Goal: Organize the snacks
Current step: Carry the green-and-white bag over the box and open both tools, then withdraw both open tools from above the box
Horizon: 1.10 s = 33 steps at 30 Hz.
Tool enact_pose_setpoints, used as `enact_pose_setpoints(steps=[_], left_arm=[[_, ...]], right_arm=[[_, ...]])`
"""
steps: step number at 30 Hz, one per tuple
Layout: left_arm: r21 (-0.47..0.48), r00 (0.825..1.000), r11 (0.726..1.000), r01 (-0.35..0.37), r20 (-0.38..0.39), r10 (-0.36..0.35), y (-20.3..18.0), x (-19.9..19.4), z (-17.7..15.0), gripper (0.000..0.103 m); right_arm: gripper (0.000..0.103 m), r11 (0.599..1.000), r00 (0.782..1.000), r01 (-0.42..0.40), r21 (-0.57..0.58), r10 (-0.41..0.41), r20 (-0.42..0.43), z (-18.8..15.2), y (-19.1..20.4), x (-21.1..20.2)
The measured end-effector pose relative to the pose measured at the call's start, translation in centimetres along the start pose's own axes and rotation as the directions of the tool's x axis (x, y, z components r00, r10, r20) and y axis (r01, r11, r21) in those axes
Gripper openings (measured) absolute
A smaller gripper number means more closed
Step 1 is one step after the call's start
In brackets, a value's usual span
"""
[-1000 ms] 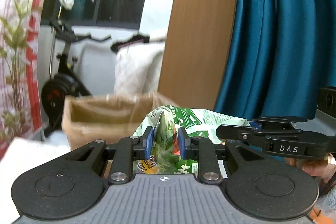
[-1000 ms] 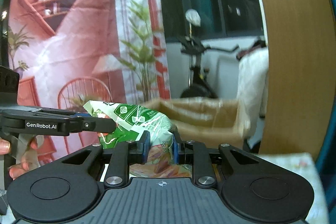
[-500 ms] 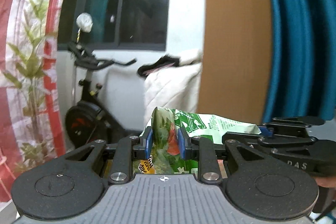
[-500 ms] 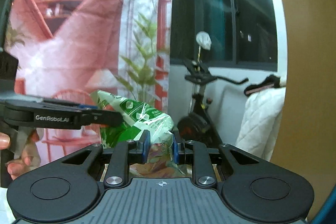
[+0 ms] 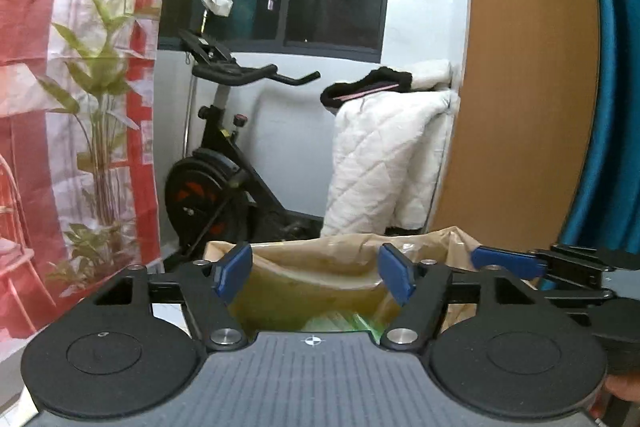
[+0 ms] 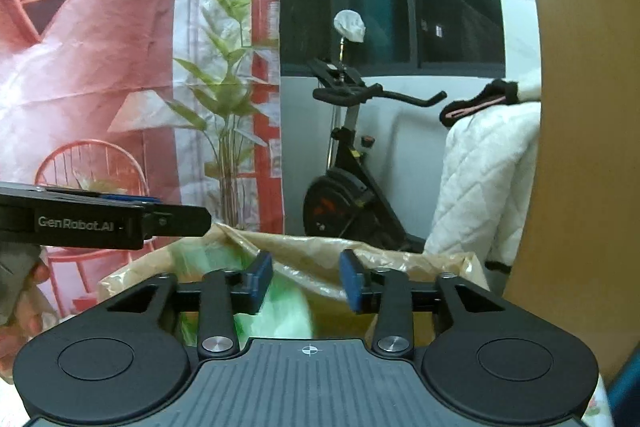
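A brown cardboard box (image 5: pixel 320 251) lined with clear plastic sits just below and ahead of both grippers. My left gripper (image 5: pixel 316 271) hovers over it, its jaws opening, nothing pressed between the blue pads. A green snack bag (image 5: pixel 340 321) shows blurred, low inside the box beneath them. In the right wrist view my right gripper (image 6: pixel 307 277) is also opening above the box (image 6: pixel 304 247). The green bag (image 6: pixel 276 311) is a blur below its left finger, free of the pads. Each gripper appears in the other's view: the right gripper (image 5: pixel 520 263), the left gripper (image 6: pixel 120 215).
Behind the box stand a black exercise bike (image 5: pixel 224 179) and a white quilted blanket (image 5: pixel 392 155) draped by a wooden panel (image 5: pixel 524 87). A teal curtain (image 5: pixel 616 107) hangs at right, a red printed backdrop (image 6: pixel 100 67) at left. A person's fingers (image 6: pixel 24 311) hold the left gripper.
Both grippers held the green bag between them and carried it over the box. Both have now opened, and the bag has dropped down into the box.
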<state>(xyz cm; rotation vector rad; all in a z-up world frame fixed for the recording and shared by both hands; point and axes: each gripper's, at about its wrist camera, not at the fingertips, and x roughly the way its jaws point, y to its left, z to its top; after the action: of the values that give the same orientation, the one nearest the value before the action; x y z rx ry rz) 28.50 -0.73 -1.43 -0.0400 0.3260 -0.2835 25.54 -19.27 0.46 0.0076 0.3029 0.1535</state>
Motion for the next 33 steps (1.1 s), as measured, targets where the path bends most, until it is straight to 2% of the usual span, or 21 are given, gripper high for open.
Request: enact_pose_setpoints(steps=[1,9,15,18,21,23,27,33], left_arm=[[0.003,1.0,1.0,0.004,-0.007,-0.004,0.2,-0.4,-0.2,0.072],[-0.069,0.999,0.997,0.015,-0.028,-0.017,2.5,-5.1,-2.0,0.072],[-0.088,0.998,0.996,-0.006,-0.068,0.0,3.5,-8.4,-4.6,0.072],[-0.106,0.997,0.994,-0.026,-0.08,0.018,4.0,-9.6,-6.3,0.072],[-0.142,0.996,0.99,-0.027,-0.092,0.014,4.3,-10.5,-8.1,0.072],[-0.161,0.994,0.987,-0.015,-0.107,-0.003,4.4,-10.6,-9.4,0.072],[-0.146,0.991,0.989,-0.017,-0.136,-0.003,4.0,-10.2,-10.8,0.072],[-0.137,0.987,0.991,-0.011,-0.163,-0.012,4.2,-9.2,-12.1,0.072]], right_arm=[[0.044,1.0,1.0,-0.01,0.005,0.01,0.004,-0.3,0.0,-0.3],[0.048,0.999,0.999,-0.034,0.017,0.034,-0.012,-2.4,-0.9,-4.5],[0.053,0.999,0.999,-0.022,0.029,0.023,-0.027,-5.0,-2.4,-9.3],[0.059,0.998,0.999,-0.002,0.062,0.004,-0.042,-7.1,-3.4,-11.4],[0.069,0.993,0.997,0.042,0.11,-0.035,-0.068,-9.6,-4.5,-12.8],[0.083,0.986,0.993,0.087,0.143,-0.073,-0.097,-11.5,-5.2,-13.4],[0.087,0.964,0.97,0.199,0.176,-0.169,-0.172,-15.7,-6.3,-14.2],[0.093,0.905,0.929,0.318,0.281,-0.238,-0.284,-21.2,-8.3,-15.1]])
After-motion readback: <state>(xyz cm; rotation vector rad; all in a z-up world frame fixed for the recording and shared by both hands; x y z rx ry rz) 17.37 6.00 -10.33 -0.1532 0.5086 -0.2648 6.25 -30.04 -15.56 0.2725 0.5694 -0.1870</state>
